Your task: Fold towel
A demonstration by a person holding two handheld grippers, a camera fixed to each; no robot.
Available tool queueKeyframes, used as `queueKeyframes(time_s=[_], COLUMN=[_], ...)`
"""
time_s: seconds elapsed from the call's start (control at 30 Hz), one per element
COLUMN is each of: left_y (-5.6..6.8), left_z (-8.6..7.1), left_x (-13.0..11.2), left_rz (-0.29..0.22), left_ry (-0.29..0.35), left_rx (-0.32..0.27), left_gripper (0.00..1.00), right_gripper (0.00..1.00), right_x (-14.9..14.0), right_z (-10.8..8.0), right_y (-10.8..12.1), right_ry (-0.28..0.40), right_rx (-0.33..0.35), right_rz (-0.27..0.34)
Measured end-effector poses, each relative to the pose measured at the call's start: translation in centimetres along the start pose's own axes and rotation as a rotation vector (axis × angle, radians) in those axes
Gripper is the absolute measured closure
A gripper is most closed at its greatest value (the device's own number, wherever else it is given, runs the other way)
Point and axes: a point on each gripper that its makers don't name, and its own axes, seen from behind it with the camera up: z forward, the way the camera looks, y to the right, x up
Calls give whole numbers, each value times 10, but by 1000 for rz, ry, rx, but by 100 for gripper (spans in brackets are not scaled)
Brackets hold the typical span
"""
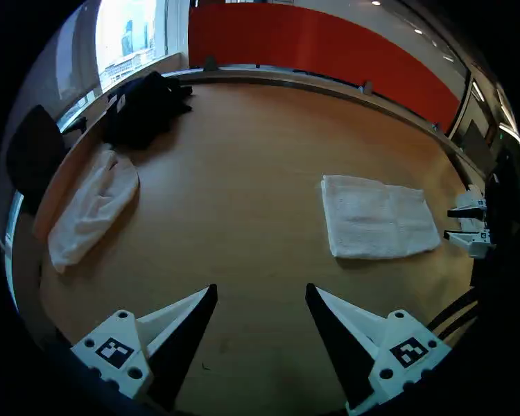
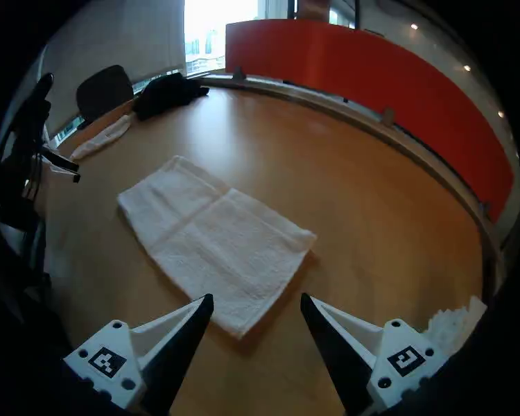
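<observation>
A white towel (image 1: 378, 216) lies flat on the wooden table (image 1: 246, 180), folded into a rectangle with a crease across its middle. My left gripper (image 1: 260, 291) is open over bare table, well short of the towel, which sits to its right. In the right gripper view the same towel (image 2: 215, 239) lies straight ahead. Its near corner reaches into the gap of my open right gripper (image 2: 256, 301), and nothing is pinched. The right gripper (image 1: 471, 225) also appears beyond the towel's far end in the left gripper view.
A second, crumpled white towel (image 1: 93, 208) lies at the table's left edge beside a black bundle (image 1: 145, 104). A dark chair (image 1: 35, 152) stands past that edge. An orange divider (image 2: 399, 90) runs along the far side. Something white (image 2: 457, 319) sits at the table's right edge.
</observation>
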Motion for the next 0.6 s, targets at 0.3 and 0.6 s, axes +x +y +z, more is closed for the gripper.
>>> queueKeyframes(time_s=[0.3, 0.6], left_y=[-2, -4], left_z=[-7, -8], left_x=[-6, -14], left_rz=[0, -1], left_ry=[0, -8], left_rx=[8, 11], left_gripper=[6, 6], right_gripper=[4, 27], right_x=[-15, -33], right_z=[0, 1], right_y=[-4, -13], right_ry=[-34, -81], right_rx=[24, 71], right_rz=[-20, -32])
